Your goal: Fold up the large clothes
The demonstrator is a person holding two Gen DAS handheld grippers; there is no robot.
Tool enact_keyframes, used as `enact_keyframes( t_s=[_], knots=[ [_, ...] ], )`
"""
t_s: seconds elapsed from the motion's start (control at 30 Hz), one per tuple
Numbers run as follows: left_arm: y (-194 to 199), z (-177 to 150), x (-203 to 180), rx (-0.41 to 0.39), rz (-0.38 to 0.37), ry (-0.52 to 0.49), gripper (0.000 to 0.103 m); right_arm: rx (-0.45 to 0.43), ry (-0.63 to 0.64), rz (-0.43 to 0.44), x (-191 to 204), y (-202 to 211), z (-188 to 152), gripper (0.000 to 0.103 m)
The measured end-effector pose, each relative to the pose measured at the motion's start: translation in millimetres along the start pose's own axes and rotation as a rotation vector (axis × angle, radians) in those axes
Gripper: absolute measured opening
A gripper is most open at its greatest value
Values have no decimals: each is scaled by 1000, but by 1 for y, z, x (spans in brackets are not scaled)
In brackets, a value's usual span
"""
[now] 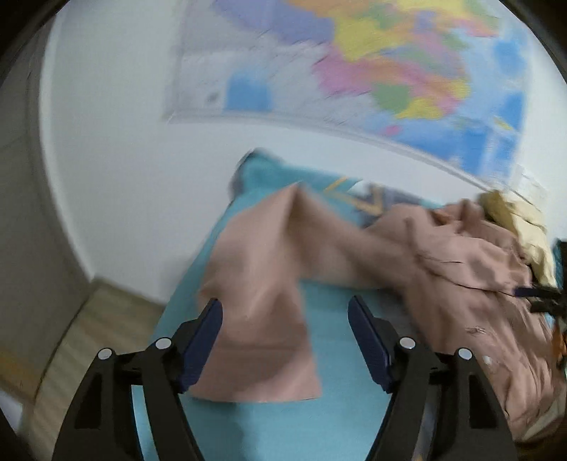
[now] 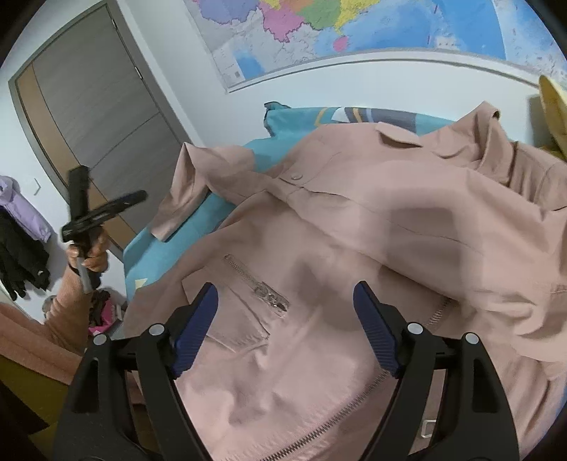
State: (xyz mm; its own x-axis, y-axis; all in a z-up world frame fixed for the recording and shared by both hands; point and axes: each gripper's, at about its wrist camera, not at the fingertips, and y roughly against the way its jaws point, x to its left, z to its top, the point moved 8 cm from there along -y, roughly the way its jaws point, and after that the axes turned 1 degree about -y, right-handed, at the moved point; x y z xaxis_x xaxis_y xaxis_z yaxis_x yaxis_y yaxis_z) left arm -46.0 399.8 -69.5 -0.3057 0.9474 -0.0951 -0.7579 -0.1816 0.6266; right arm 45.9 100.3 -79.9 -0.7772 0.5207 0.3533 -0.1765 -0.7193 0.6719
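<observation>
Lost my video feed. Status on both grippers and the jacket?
Left gripper open, over the sleeve. Right gripper open, empty, above the pink zip-up jacket, unfolded on the teal bedsheet. Yellow cloth beside the collar.

A: jacket (image 2: 372,220) is pink cloth, matt, soft, creased; metal zip (image 2: 262,289) on its pocket, shiny; snap button (image 2: 296,176) smooth.

B: bedsheet (image 1: 340,319) teal cloth, matt, smooth; right gripper (image 2: 285,319) matt black plastic, pads (image 2: 193,329) ribbed blue; map (image 2: 354,32) glossy paper; door (image 2: 102,117) grey wood grain, matt.
</observation>
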Motion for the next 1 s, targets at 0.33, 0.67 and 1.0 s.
enact_keyframes(
  t_s=[0.33,0.67,1.0],
  knots=[
    [-102,14,13,214,238,-173,0,14,7,-27,4,-1,-9,80],
    [5,124,-125,-212,100,-464,1,-65,-79,-46,-25,29,-10,80],
    [-37,101,-296,-34,-276,-607,21,-117,-125,-34,-36,50,-11,80]
  ],
)
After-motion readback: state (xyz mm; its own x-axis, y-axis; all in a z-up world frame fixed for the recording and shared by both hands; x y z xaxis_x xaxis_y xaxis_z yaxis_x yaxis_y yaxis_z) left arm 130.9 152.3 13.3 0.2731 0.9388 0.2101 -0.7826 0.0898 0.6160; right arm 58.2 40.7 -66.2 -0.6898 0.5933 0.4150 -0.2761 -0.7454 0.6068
